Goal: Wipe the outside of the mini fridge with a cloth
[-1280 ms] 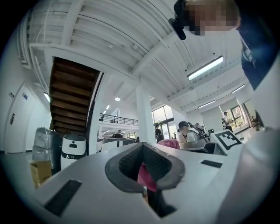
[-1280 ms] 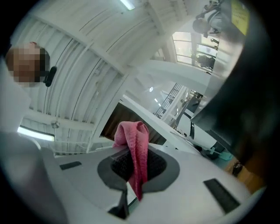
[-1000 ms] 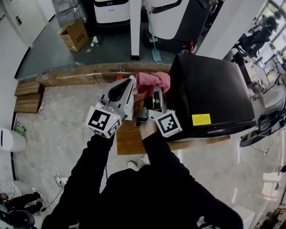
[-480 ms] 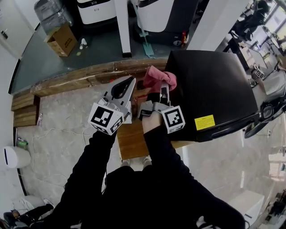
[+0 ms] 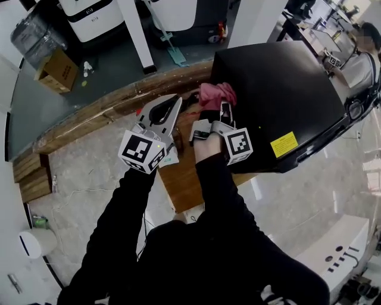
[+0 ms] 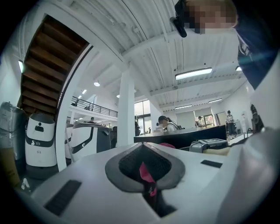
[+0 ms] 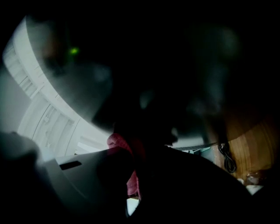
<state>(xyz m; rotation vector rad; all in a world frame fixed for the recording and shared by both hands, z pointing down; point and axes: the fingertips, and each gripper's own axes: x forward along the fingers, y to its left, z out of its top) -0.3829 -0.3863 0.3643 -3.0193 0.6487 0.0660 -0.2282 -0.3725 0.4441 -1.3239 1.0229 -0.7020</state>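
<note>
The black mini fridge (image 5: 280,101) stands on a low wooden platform (image 5: 184,179), seen from above in the head view. A pink cloth (image 5: 214,94) is bunched against the fridge's upper left edge. My right gripper (image 5: 224,108) is shut on it; in the dark right gripper view the cloth (image 7: 131,175) shows between the jaws. My left gripper (image 5: 174,102) hovers to the left of the cloth, apart from it, with its jaws together. In the left gripper view a thin pink-red strip (image 6: 146,175) shows in the slit between the pads; what it is I cannot tell.
Behind the platform runs a long wooden ledge (image 5: 89,116). Farther back are a white pillar (image 5: 137,36), white machines (image 5: 89,18) and a cardboard box (image 5: 56,68). A black cable (image 7: 225,155) lies on the wood by the fridge. People stand far off in the left gripper view.
The head view has swung, so the fridge sits higher and more tilted. My right gripper has carried the pink cloth up along the fridge's left edge. The left gripper stays close beside it.
</note>
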